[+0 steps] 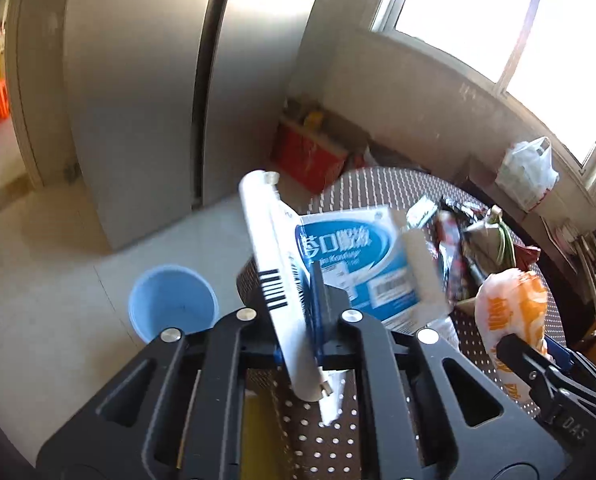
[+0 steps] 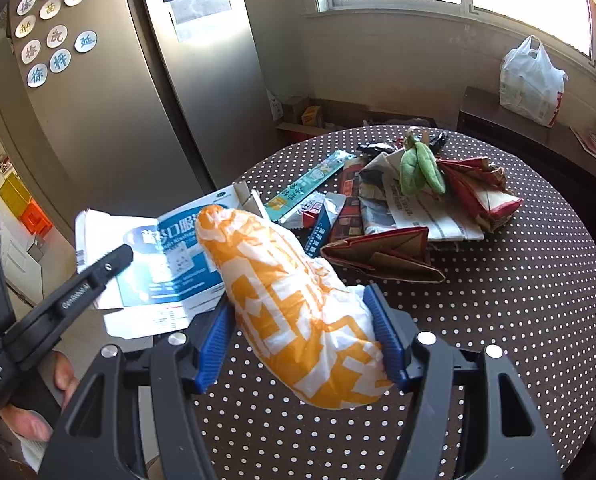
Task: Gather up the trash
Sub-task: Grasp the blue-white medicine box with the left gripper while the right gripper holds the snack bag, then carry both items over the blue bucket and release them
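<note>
Left wrist: flattened box point(image 1: 337, 264) within left gripper point(image 1: 303, 320).

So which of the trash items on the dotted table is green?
The small green leaf-shaped wrapper, perched on the crumpled newspaper at the far pile. The other pieces there are red, brown, teal or black.

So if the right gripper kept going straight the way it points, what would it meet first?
Probably the folded red-edged cardboard on the dotted table, just ahead of the right gripper, which holds an orange and white bag. Depth is uncertain.
</note>
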Tool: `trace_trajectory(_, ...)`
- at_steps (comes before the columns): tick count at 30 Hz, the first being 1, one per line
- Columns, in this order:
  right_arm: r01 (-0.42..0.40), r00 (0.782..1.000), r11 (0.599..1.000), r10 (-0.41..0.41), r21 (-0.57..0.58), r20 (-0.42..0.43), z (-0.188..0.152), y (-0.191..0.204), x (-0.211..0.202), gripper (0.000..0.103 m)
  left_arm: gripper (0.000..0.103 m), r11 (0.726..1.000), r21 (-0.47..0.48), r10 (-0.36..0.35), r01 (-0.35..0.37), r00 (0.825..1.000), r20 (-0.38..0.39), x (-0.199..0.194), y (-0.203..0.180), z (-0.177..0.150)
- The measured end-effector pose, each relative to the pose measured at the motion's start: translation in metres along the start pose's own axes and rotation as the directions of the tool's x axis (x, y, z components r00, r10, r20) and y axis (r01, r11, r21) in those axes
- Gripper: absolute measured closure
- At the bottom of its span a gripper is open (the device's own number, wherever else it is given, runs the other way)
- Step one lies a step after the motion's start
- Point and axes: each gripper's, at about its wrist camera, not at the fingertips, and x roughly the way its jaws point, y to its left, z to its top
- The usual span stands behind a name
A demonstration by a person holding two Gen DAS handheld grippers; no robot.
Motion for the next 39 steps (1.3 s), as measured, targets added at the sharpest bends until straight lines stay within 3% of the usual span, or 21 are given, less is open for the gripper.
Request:
trace_trajectory(13,-0.041,0.998,0.998,0.043,-0.037,0.054,0.011,0.025,-0.009,0.040,0.096,0.998,0.018,0.053,-0.056,0.989,0.140,-0.038,0.017,0.023)
trace_trajectory(24,-0.125,0.989,0.987,0.132,-0.101,0.073,0.035,0.074,-0.002,0.040,0.096,0.983,0.025,0.172,-0.183,0.958,0.228,-0.061,0.047,0.037)
trace_trajectory(31,-0.182,0.982,0.973,0.188,-0.143,0.034,0.050,0.120,0.024,0.040,0.096,0.960,0.030,0.268,-0.280,0.941,0.206,-0.045,0.075,0.045)
trace_trajectory(39,-0.196,0.981,0.967,0.191,-0.162,-0.042,0.060,0.165,0.070,0.040,0.096,0.944,0.061,0.318,-0.325,0.942,0.104,-0.005,0.119,0.049)
